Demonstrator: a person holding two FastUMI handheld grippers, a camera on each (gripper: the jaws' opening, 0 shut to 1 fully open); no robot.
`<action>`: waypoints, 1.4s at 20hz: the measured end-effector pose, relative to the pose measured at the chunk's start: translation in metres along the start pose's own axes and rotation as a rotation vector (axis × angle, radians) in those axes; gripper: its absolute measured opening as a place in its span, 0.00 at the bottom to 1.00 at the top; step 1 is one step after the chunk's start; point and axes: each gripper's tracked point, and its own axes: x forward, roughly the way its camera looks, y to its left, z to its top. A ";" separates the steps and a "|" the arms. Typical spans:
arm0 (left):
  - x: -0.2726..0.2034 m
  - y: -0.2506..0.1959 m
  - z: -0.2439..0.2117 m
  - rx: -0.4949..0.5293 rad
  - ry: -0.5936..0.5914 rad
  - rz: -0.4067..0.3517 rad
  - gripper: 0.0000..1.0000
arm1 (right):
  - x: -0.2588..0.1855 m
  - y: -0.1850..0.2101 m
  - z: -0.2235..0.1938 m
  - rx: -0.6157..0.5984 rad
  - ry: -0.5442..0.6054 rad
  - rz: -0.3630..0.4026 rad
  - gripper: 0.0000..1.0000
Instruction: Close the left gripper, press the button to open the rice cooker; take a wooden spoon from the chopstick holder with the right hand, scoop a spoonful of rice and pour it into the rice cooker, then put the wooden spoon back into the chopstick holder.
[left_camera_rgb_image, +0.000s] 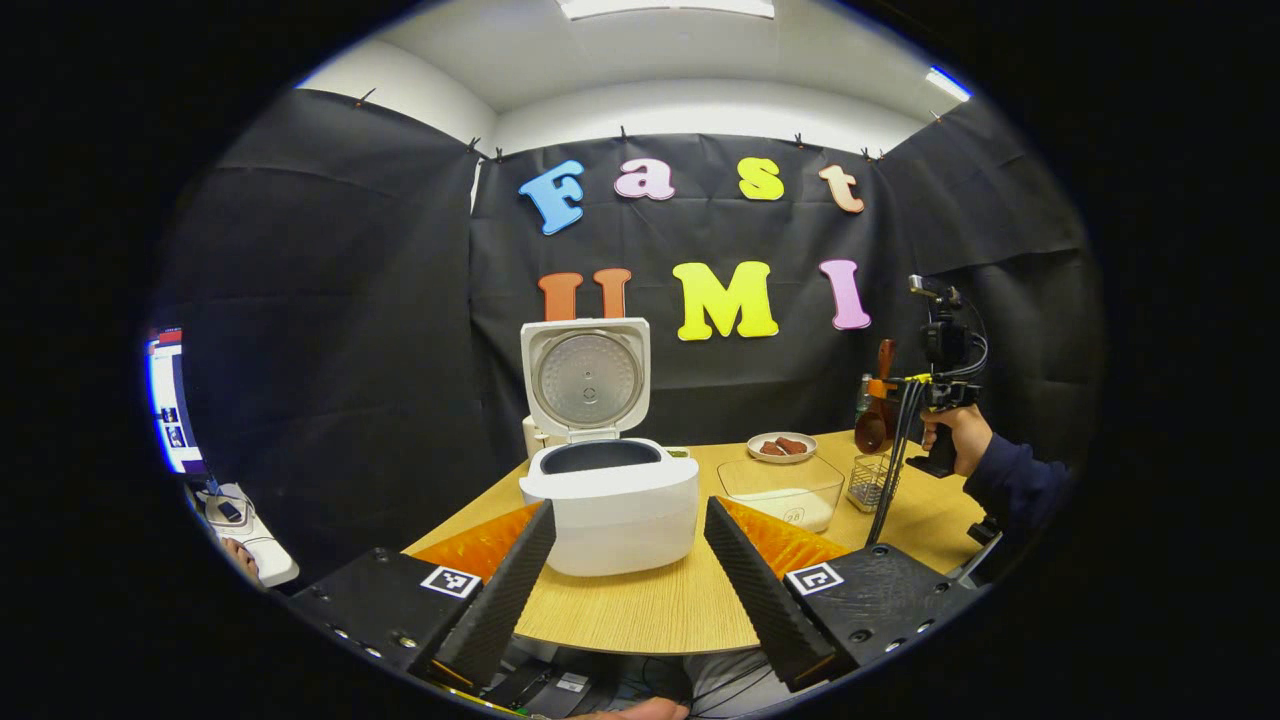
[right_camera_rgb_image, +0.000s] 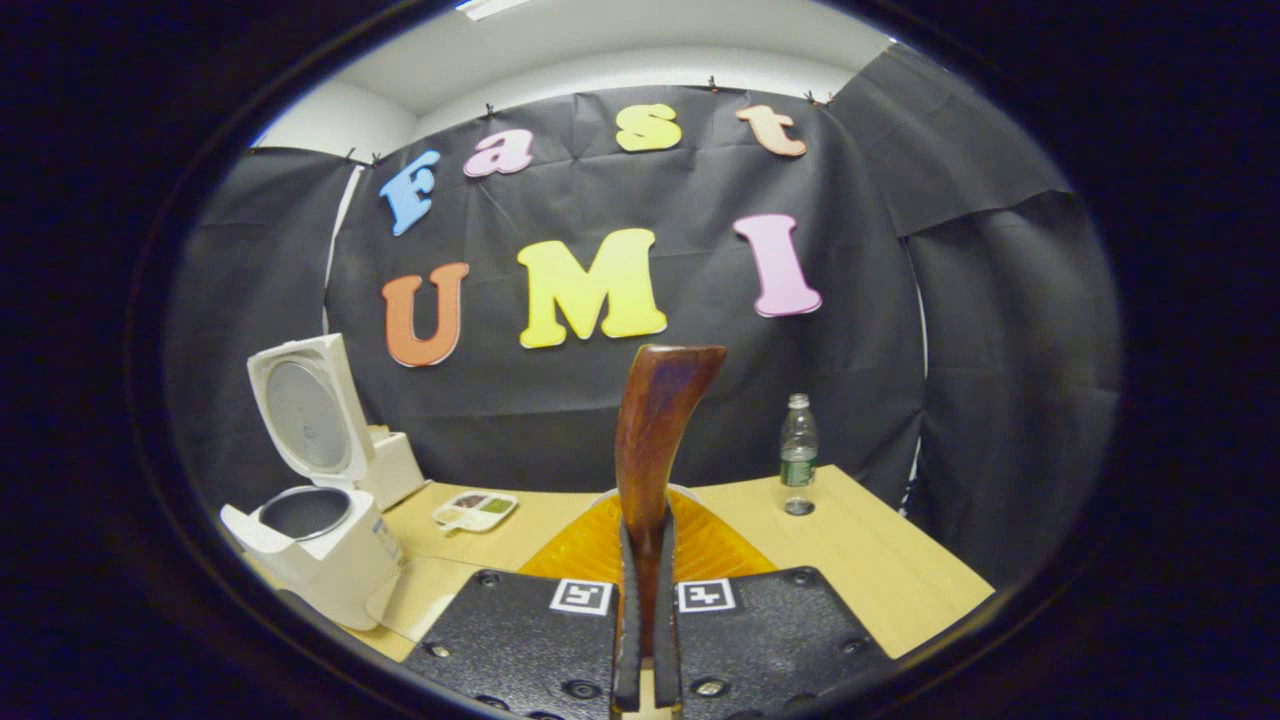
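Between the right gripper's (right_camera_rgb_image: 645, 640) fingers the spoon (right_camera_rgb_image: 655, 440) stands clamped by its handle, raised above the holder (left_camera_rgb_image: 868, 482). Rigid, light, smooth wood: grip firmly mid-handle. Ahead of the left gripper's (left_camera_rgb_image: 628, 570) spread fingers sits the cooker (left_camera_rgb_image: 610, 495), lid up.

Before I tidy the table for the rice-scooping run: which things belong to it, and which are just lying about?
Job:
rice cooker, lid open
wooden spoon, clamped in right gripper
rice container
chopstick holder

Lying about:
water bottle
snack plate
divided tray
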 end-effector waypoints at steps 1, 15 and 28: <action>0.000 0.001 -0.001 0.004 0.001 0.001 0.95 | 0.002 0.009 -0.003 0.004 0.002 0.004 0.10; -0.015 0.018 0.008 -0.021 -0.050 0.006 0.95 | 0.042 0.103 -0.107 -0.237 0.084 0.028 0.11; -0.011 0.007 0.006 -0.027 -0.035 -0.014 0.95 | 0.036 0.146 -0.156 0.128 0.299 0.204 0.11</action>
